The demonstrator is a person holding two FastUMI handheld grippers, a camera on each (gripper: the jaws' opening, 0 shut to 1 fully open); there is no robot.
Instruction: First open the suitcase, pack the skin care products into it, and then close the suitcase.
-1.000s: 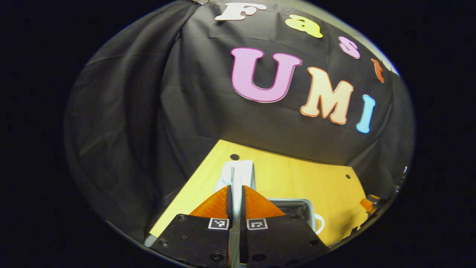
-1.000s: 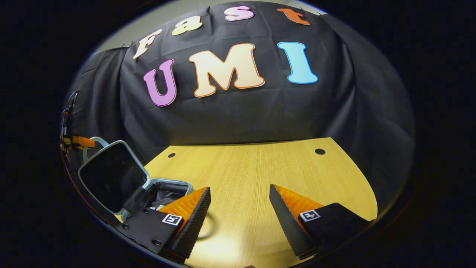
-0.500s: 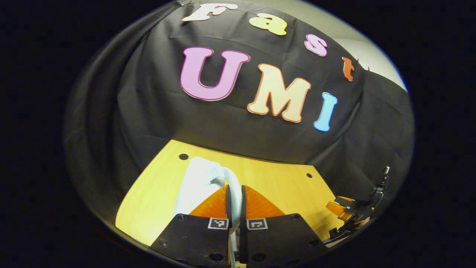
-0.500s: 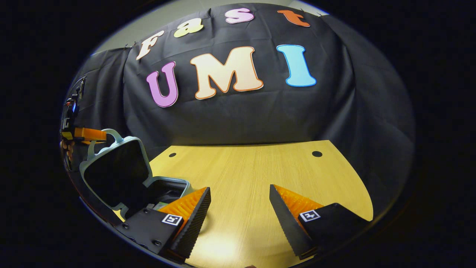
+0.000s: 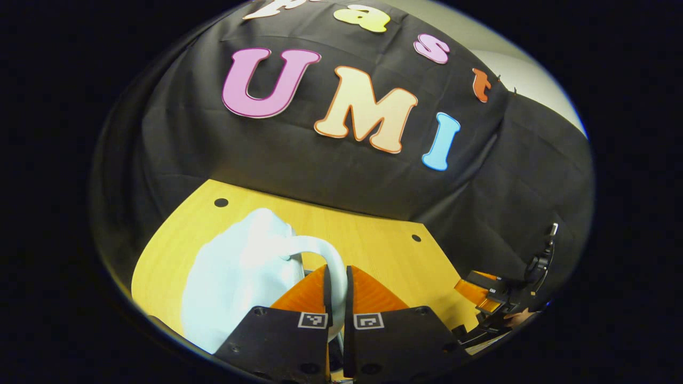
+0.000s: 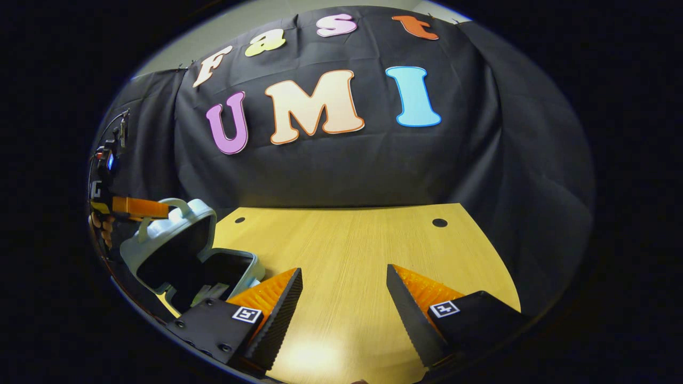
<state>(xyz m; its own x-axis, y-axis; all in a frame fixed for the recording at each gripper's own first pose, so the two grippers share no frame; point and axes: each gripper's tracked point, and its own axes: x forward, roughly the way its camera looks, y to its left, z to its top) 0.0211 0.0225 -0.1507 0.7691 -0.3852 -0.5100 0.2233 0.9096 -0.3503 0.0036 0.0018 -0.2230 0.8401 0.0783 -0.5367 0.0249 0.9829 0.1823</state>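
Left gripper view: your left gripper [image 5: 336,282] is pinching the pale blue handle [image 5: 326,255] of the suitcase lid [image 5: 240,277], both orange fingers pressed on it. The lid's outer shell tilts away over the desk [image 5: 373,240] near its left edge. Your right gripper [image 5: 483,293] shows far off toward the desk's right edge.

Right gripper view: your right gripper [image 6: 344,298] is spread wide and empty, hovering over the bare middle of the desk. At the desk's left edge the suitcase [image 6: 213,272] stands partly open, the lid leaning over the base with your left gripper [image 6: 136,208] on its handle. Inside the base something pale [image 6: 211,290] lies on the dark lining; I cannot tell what it is. This looks like the closing step. Next, lower the lid evenly until its rim meets the base all round.
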